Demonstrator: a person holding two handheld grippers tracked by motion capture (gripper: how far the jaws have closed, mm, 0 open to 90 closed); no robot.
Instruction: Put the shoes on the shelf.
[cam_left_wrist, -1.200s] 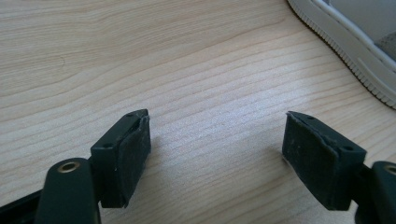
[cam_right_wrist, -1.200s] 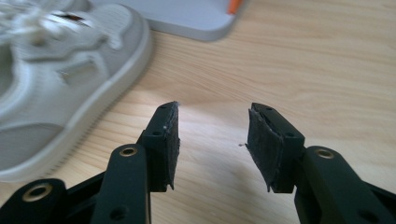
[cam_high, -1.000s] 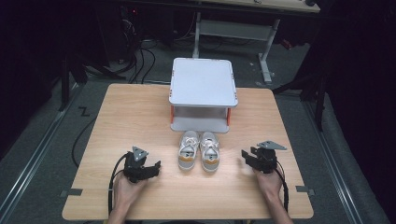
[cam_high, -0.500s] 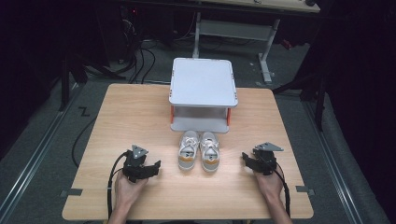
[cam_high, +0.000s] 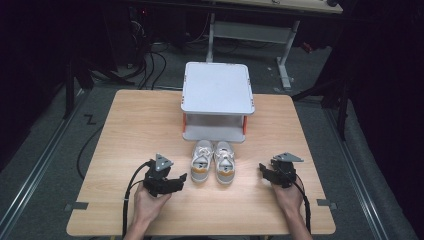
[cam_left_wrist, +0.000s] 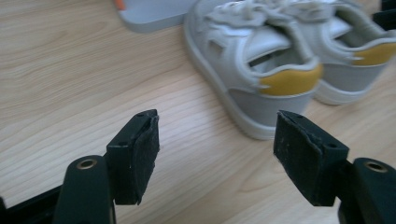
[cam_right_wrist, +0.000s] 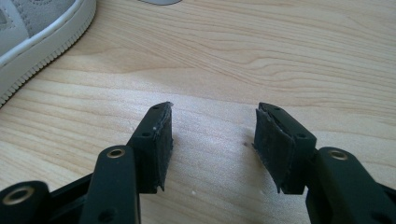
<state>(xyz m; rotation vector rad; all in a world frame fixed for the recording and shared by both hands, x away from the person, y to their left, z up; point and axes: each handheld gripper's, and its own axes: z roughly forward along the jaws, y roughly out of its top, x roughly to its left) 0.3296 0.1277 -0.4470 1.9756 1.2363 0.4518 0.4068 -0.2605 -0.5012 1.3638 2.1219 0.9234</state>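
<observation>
Wooden table (cam_high: 140, 125) carries a grey two-tier rack (cam_high: 216, 89). Just in front, paired shoes (cam_high: 213, 161), heels toward the person. Left gripper (cam_high: 170, 181) and right gripper (cam_high: 265, 171) flank them, jaws apart, empty. Best approach: take each heel squarely.

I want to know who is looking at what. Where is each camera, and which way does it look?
High view: above the person's side, looking forward and down on the table, shelf, shoes, both hands and grippers, left gripper, right gripper.
Left gripper view: rides the left gripper, low over the wood, facing the shoes' yellow heels; its open jaws show.
Right gripper view: rides the right gripper, facing bare wood; open jaws show.
Shared: the shoes appear in all three.
</observation>
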